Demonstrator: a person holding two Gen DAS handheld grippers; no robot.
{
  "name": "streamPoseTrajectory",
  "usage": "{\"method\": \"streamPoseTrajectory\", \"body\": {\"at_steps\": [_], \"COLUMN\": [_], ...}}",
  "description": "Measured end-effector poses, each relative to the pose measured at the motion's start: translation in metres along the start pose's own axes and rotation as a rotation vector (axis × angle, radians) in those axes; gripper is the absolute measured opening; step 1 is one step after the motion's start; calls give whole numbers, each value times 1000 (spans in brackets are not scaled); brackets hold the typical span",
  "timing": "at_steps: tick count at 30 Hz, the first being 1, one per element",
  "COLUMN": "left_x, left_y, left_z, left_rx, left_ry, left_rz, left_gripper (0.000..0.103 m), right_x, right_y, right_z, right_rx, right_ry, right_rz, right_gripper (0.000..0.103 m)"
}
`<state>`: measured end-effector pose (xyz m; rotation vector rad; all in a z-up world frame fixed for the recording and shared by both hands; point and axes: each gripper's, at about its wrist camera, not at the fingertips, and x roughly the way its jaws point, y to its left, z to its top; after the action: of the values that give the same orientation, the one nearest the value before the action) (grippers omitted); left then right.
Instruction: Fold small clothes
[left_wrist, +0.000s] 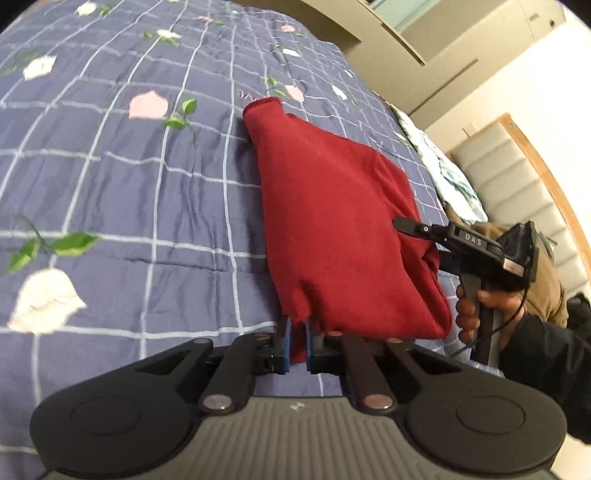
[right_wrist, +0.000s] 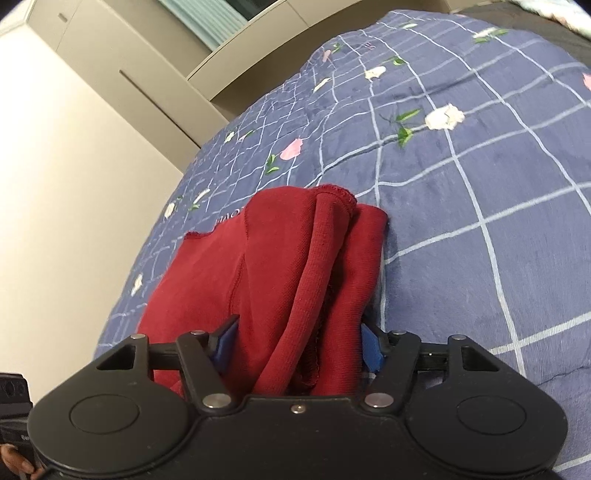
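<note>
"DAS" in raised letters on the right tongs' (left_wrist: 406, 224) black body

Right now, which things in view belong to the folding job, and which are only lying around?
Job:
red garment
left gripper, shut on its corner
right gripper, around the bunched end

Lying about:
floral quilt
patterned cloth at the bed's edge
</note>
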<state>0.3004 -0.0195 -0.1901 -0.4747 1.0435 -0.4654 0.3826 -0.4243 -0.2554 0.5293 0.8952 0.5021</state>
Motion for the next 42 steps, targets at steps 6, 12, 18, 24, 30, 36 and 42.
{"method": "streamPoseTrajectory", "body": {"at_steps": [6,12,18,24,30,36,42], "left_x": [-6,5,44,79,77,51,0], "left_y": [5,4,6,-7,-24,-48,-39], "left_z": [3,24,63,78,77,86,93], "left_rx": [-8,-87,-181,-196,-162,-94,-117], "left_ry": [10,-80,-94,-11,-25,-29,-42], "left_rz": [5,11,2,68,131,183,193], "left_gripper": [7,81,84,58,32,25,25], "right_x": [0,2,8,7,-6,-22,-26], "right_y": [0,4,10,16,30,66,111], "right_z": [0,4,6,4,0,1,-3], "right_rx": [1,24,60,23,-15,-40,-52], "right_ry": [2,12,13,14,-19,-50,-63], "right_rz": [1,16,24,-64,-74,-93,-59], "right_gripper": [68,81,94,69,36,31,31]}}
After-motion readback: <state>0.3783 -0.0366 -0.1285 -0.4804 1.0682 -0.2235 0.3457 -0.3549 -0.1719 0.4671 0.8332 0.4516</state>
